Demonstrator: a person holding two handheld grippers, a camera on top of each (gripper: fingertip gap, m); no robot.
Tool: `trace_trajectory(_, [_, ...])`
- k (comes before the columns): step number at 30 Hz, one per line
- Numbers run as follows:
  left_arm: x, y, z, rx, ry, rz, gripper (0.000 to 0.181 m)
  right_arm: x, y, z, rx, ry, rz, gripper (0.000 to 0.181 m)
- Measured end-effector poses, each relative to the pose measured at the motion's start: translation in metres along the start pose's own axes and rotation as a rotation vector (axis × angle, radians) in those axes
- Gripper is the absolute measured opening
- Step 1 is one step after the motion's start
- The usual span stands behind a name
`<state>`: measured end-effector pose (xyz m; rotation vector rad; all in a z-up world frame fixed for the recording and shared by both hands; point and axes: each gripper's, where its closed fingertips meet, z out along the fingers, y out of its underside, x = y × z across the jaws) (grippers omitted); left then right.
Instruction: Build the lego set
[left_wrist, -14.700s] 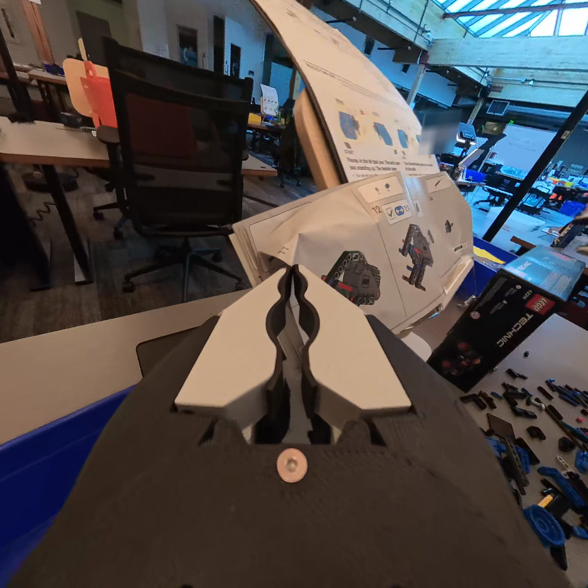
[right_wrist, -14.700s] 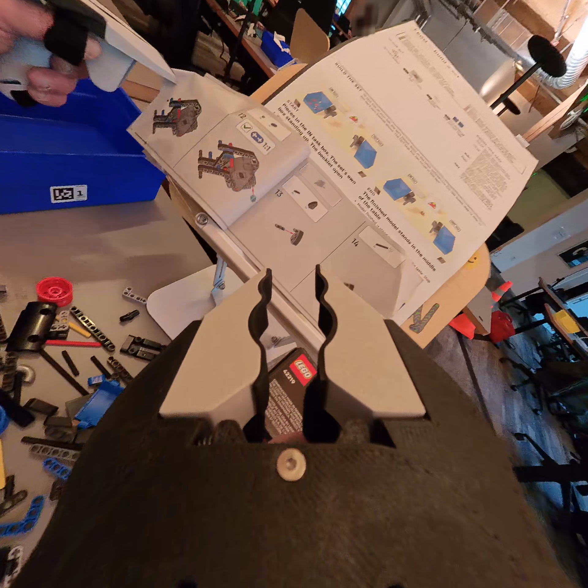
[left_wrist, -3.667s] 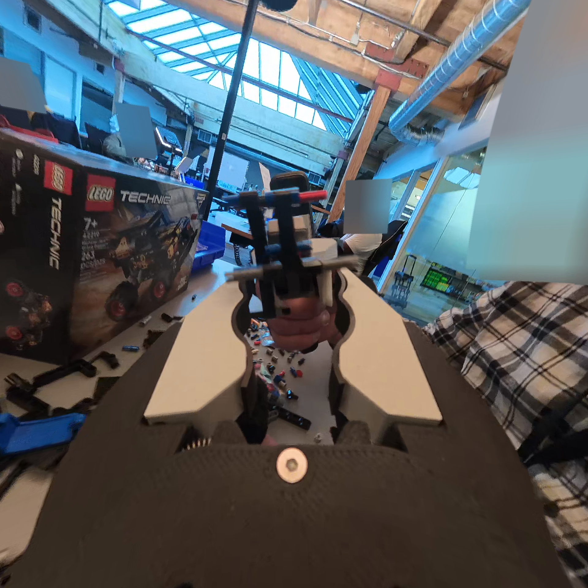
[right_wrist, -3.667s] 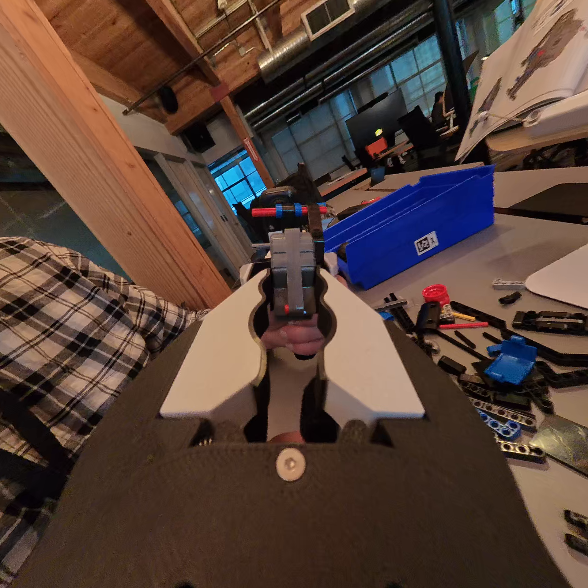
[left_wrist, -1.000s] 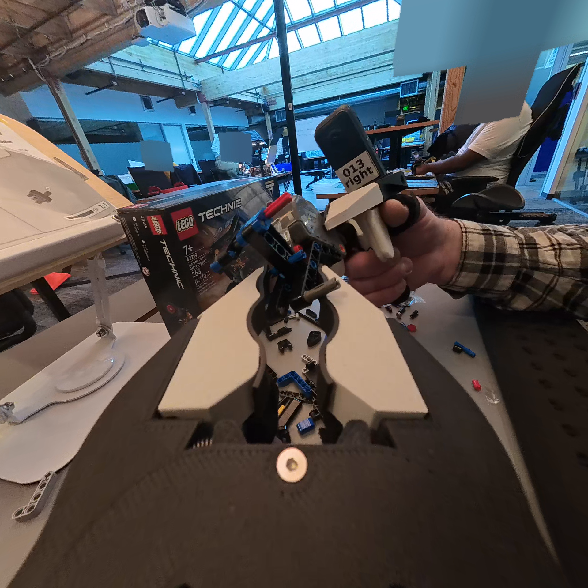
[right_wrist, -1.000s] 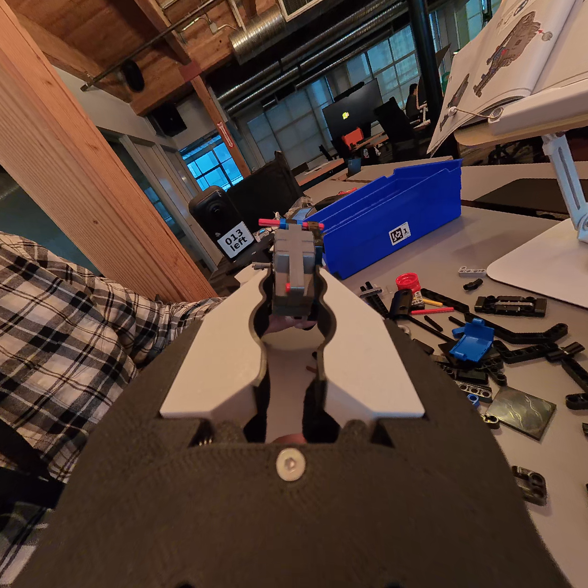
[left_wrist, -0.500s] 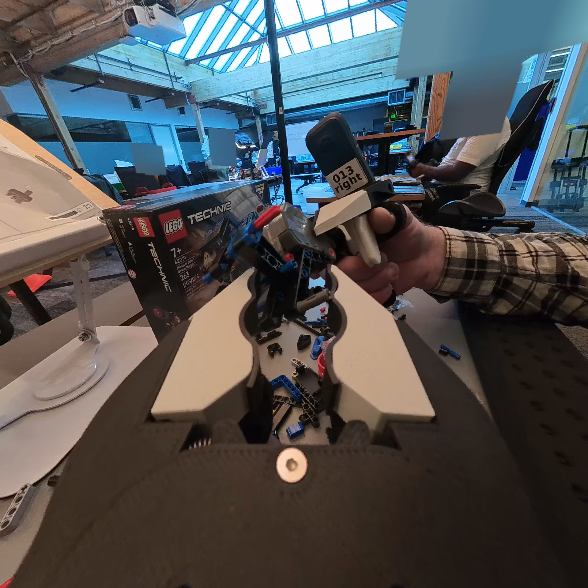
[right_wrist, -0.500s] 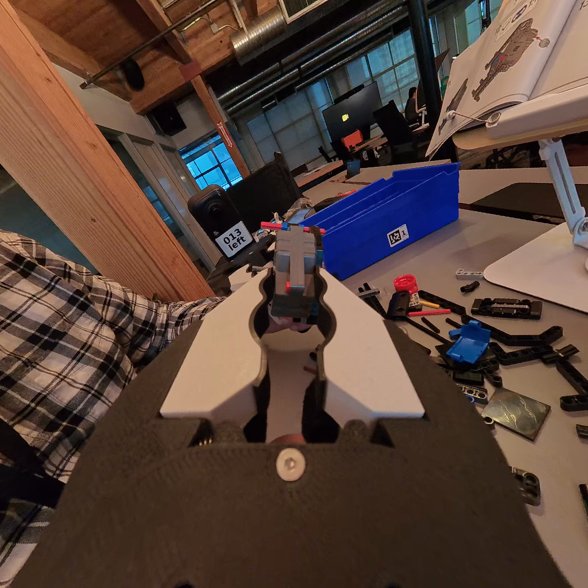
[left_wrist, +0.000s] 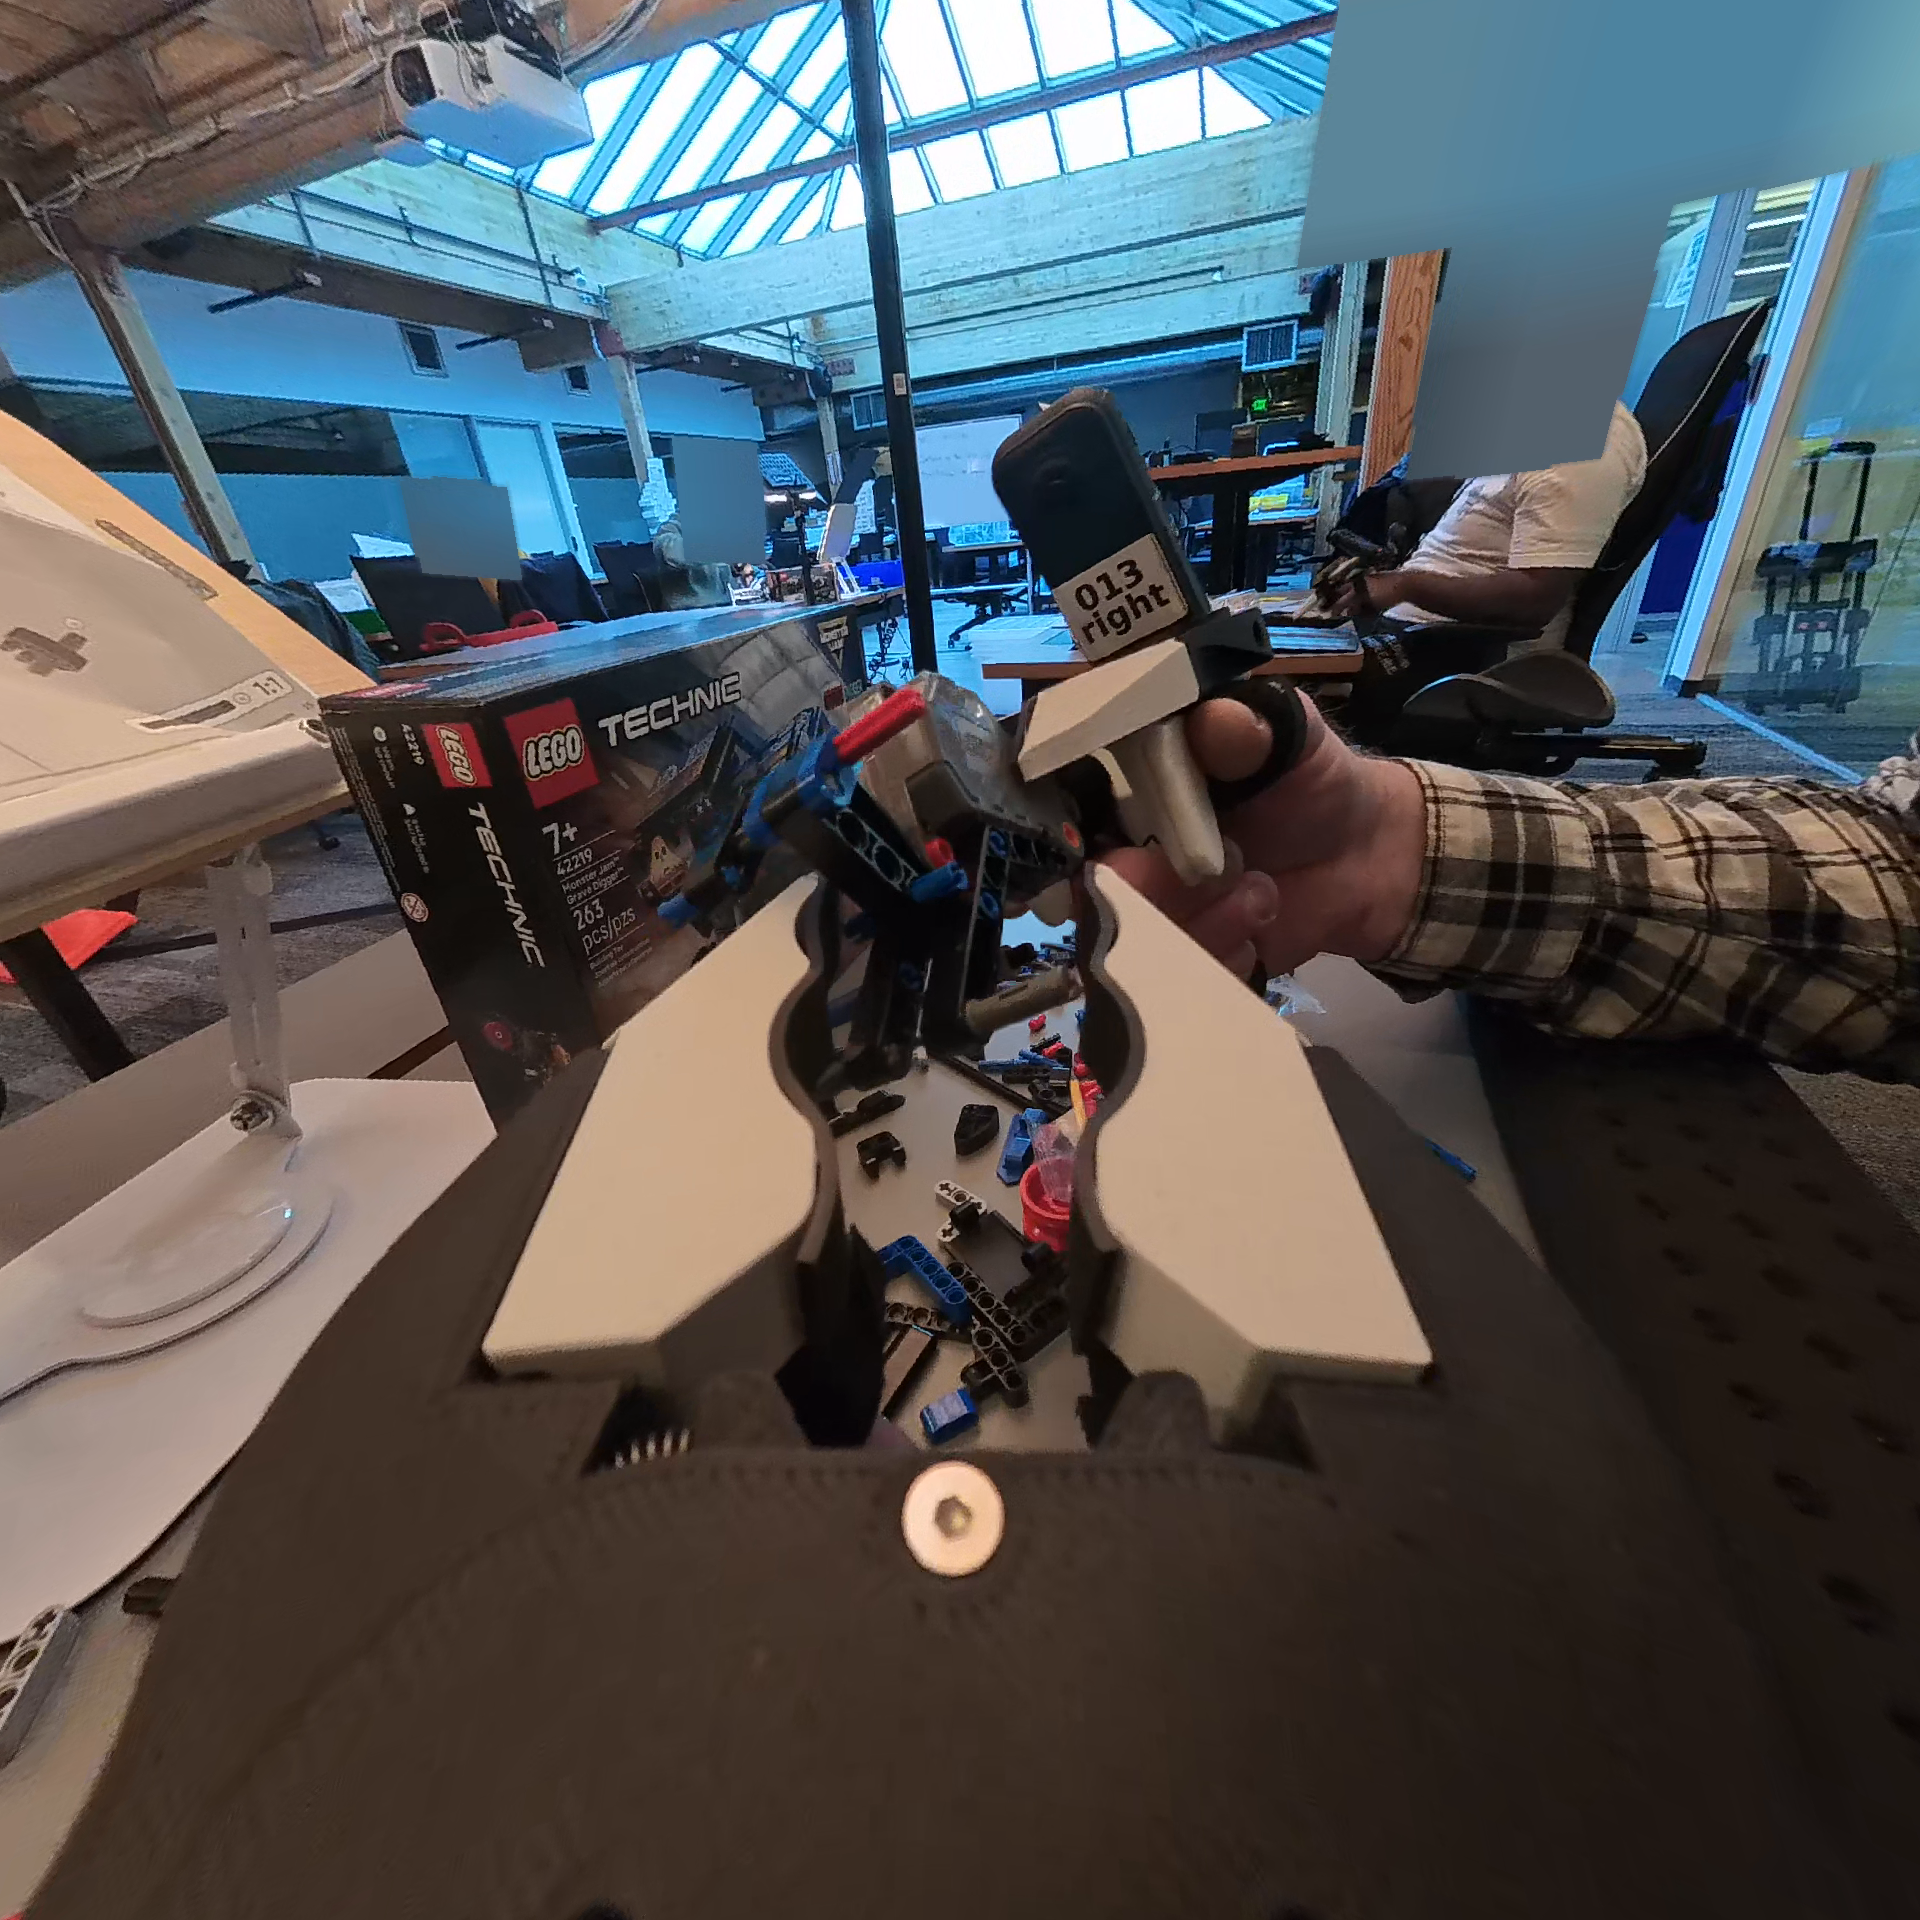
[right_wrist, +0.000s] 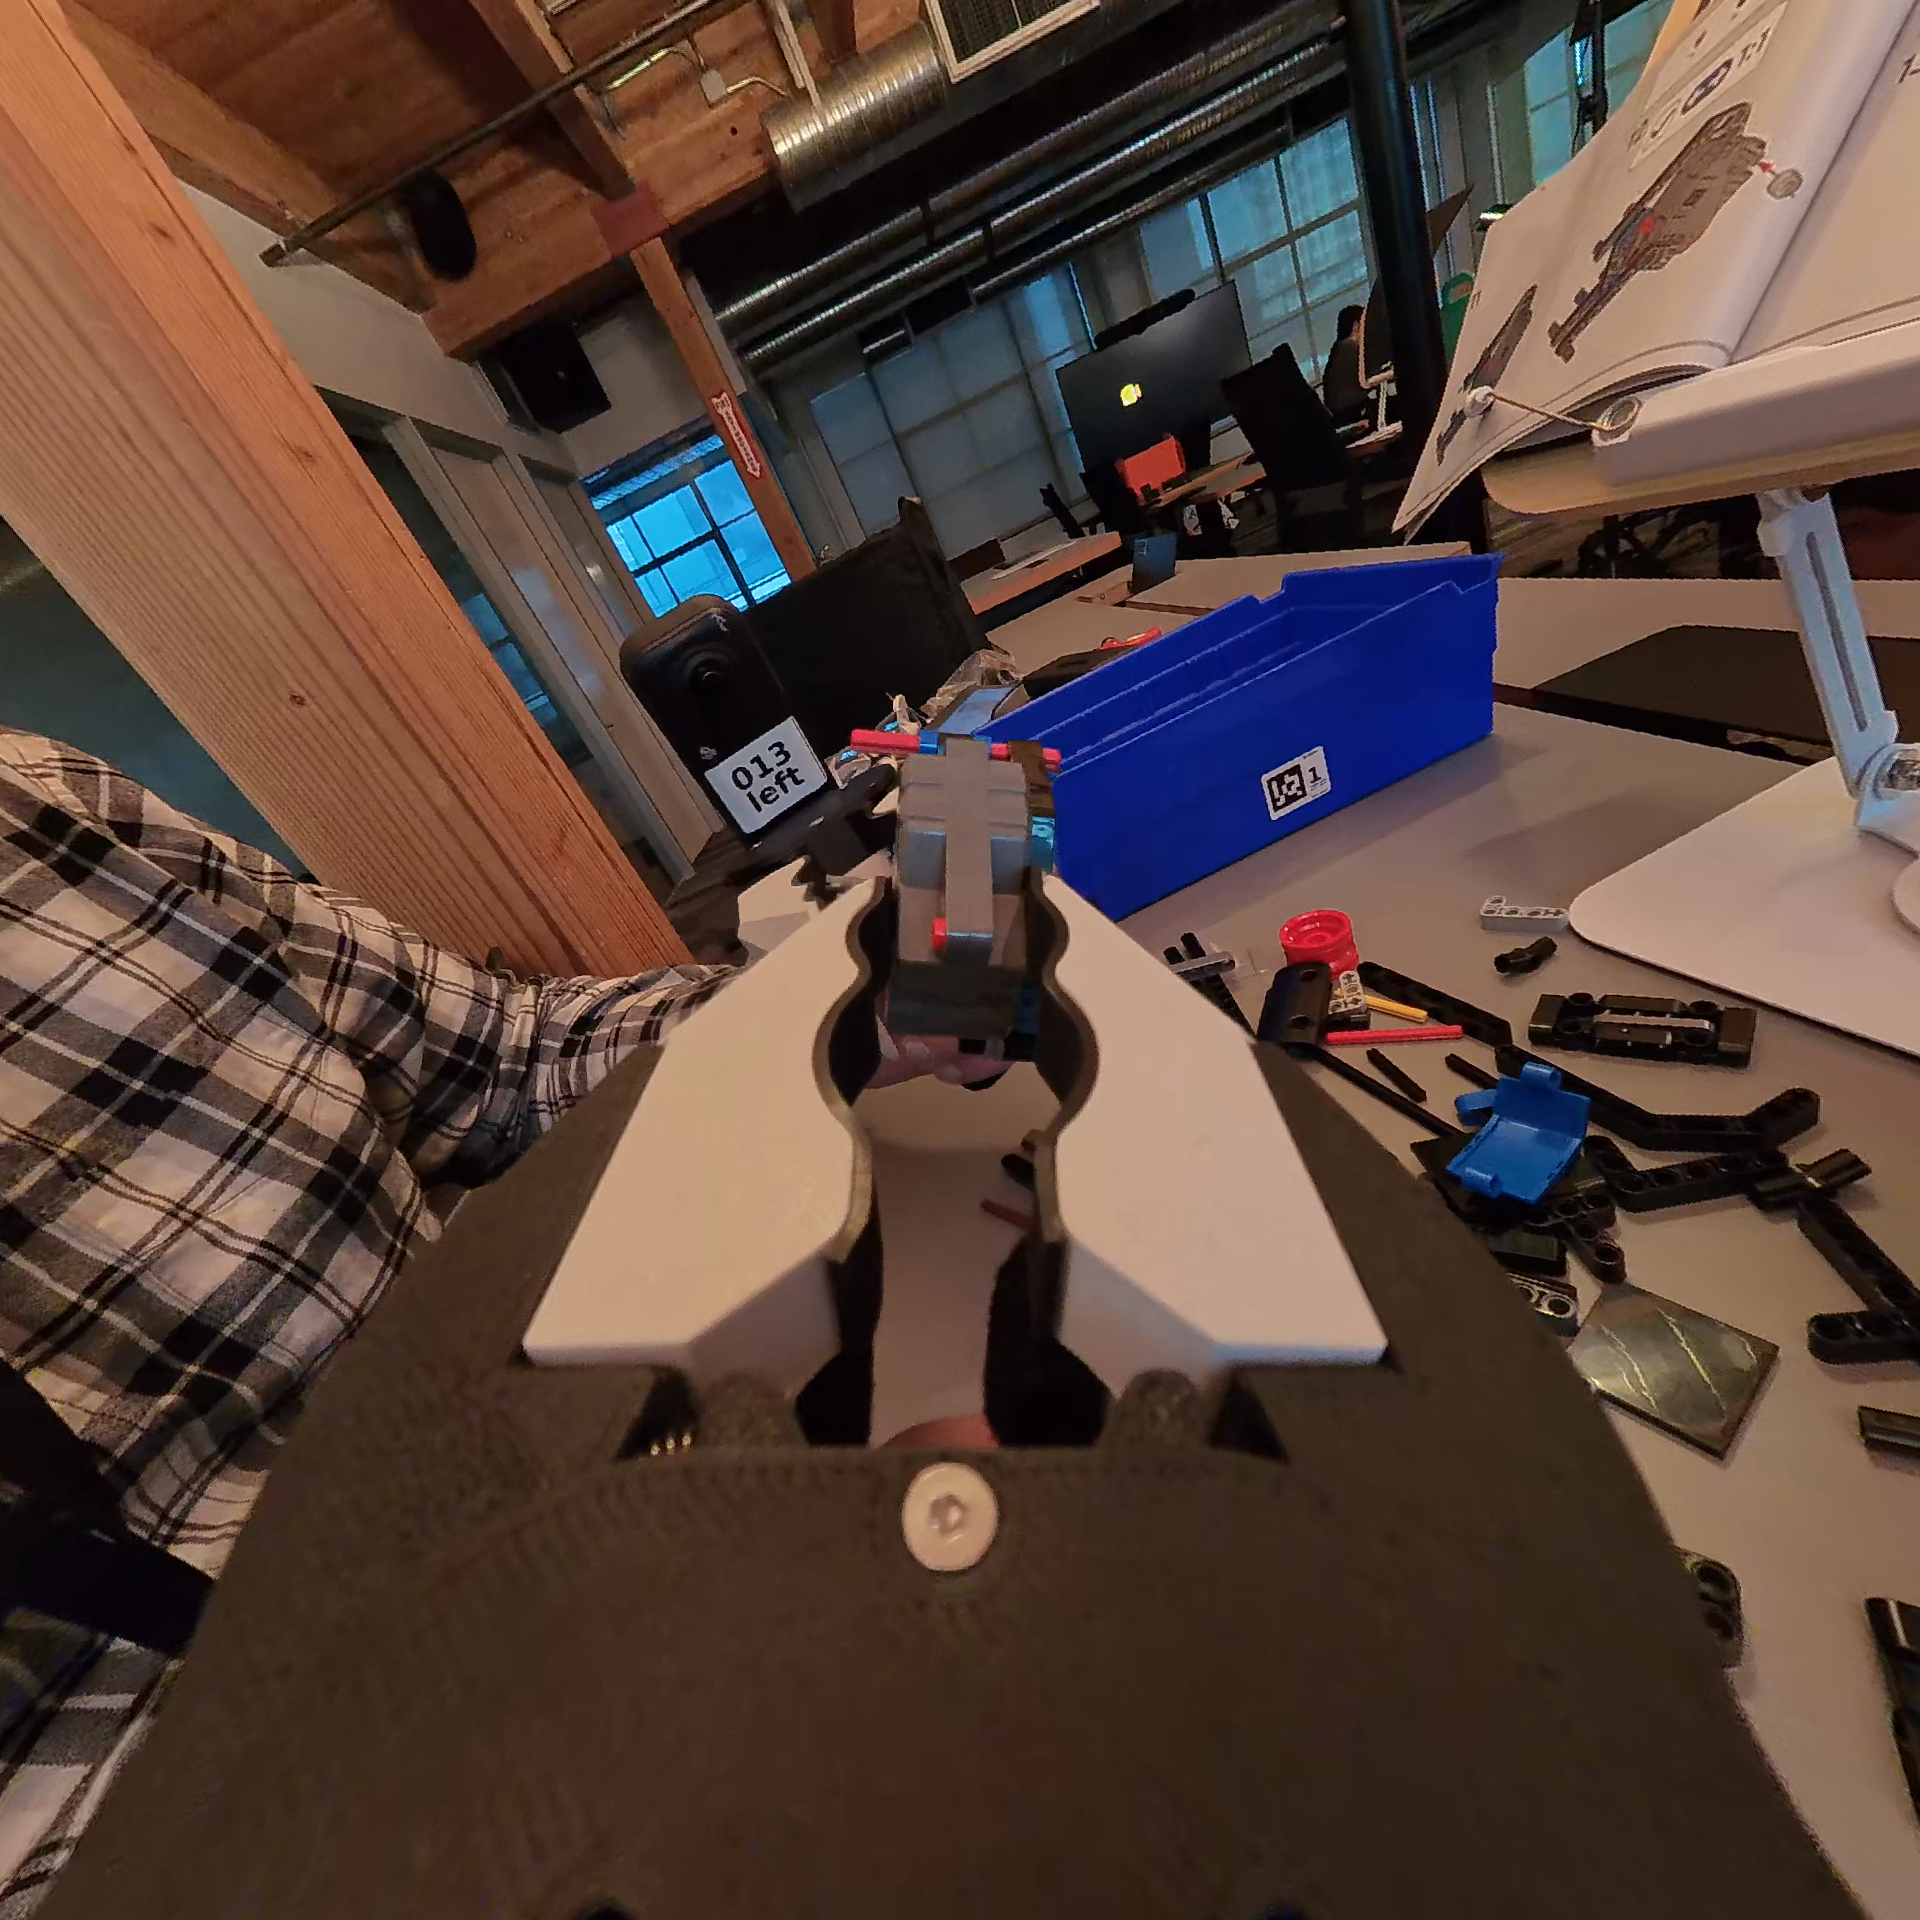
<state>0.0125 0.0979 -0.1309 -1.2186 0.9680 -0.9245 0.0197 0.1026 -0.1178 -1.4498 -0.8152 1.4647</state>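
My right gripper is shut on a partly built lego assembly, a grey block on black beams with blue pins and a red axle across the top. In the left wrist view the assembly hangs tilted from the right gripper's white fingers. My left gripper is open, with the jaws wide apart. The assembly's black lower beams reach down between its fingertips without being clamped. The left gripper's black body faces me just behind the assembly in the right wrist view.
The black lego box stands behind the assembly. The instruction booklet rests on a white stand. A blue bin is at the back. Loose black, blue and red parts lie across the grey table. A black mat is on the right. The tips of both grippers are at nearly the same place.
Over the last second my left jaws have opened wider around the assembly's lower beams. The right gripper keeps its hold and has tipped the assembly slightly.
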Motion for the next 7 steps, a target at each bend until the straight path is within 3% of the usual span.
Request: trace_trajectory(7, [-0.0013,0.0001,-0.0007,-0.002,0.0,0.004,0.045,-0.0016,0.001,0.0007,-0.022,0.039,-0.103,0.024])
